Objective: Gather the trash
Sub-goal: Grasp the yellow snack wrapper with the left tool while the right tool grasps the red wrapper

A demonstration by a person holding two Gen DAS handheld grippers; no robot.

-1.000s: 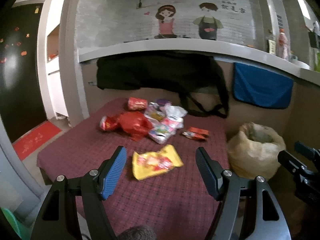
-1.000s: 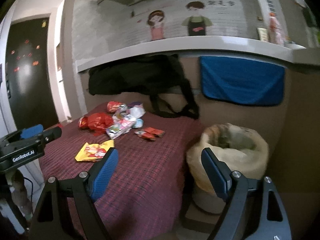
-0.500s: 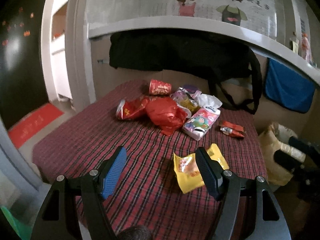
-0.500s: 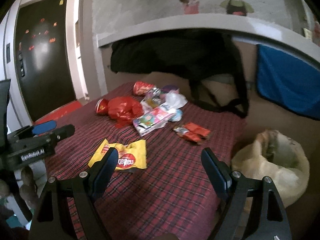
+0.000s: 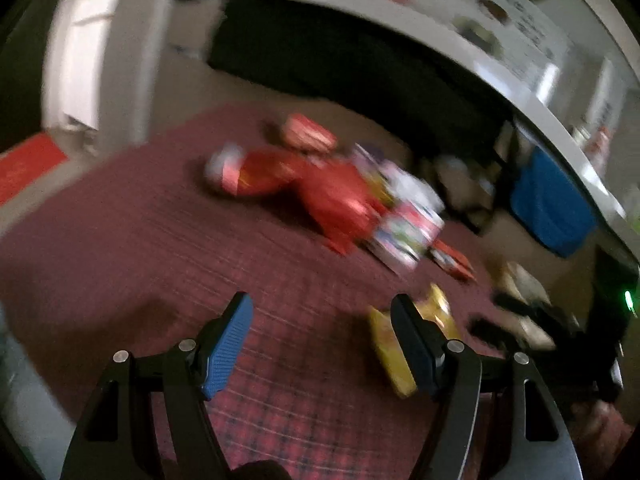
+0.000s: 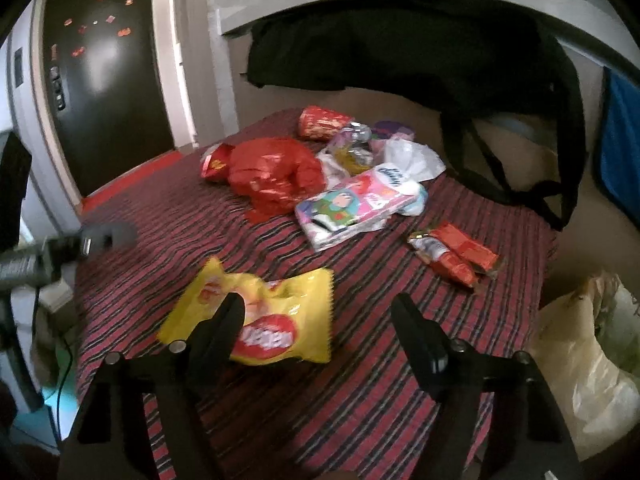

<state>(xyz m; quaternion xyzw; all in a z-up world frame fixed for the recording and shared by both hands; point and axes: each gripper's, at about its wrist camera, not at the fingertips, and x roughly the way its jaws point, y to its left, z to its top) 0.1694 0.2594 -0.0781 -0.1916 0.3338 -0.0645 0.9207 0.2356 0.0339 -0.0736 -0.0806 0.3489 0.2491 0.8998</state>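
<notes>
Trash pile [image 6: 320, 172]: wrappers heaped mid-table on the checked cloth [image 6: 400, 400], and both views show it far closer than a second back, when it sat small behind the grippers.
Bin bag [image 6: 576, 368]: pale sack just off the table's right edge; a moment ago it filled the right wrist view, now it has slid to the corner, so the aim has swung off the bin and onto the litter.
Red foil bag [image 6: 276, 180]: biggest piece in the heap, untouched.
Cartoon tissue pack [image 6: 352, 208]: lying against the red foil, untouched.
Yellow snack packet [image 6: 256, 320]: nearest piece, alone at the front; looks like the first pick.
Red bar wrappers [image 6: 456, 256]: small pair, apart on the right.
Right gripper [image 6: 316, 312]: jaws closing from full spread, left finger over the yellow packet, nothing pinched yet.
Left gripper [image 5: 320, 312]: blurred, jaws spread wide and empty, yellow packet [image 5: 404, 344] behind its right finger.
</notes>
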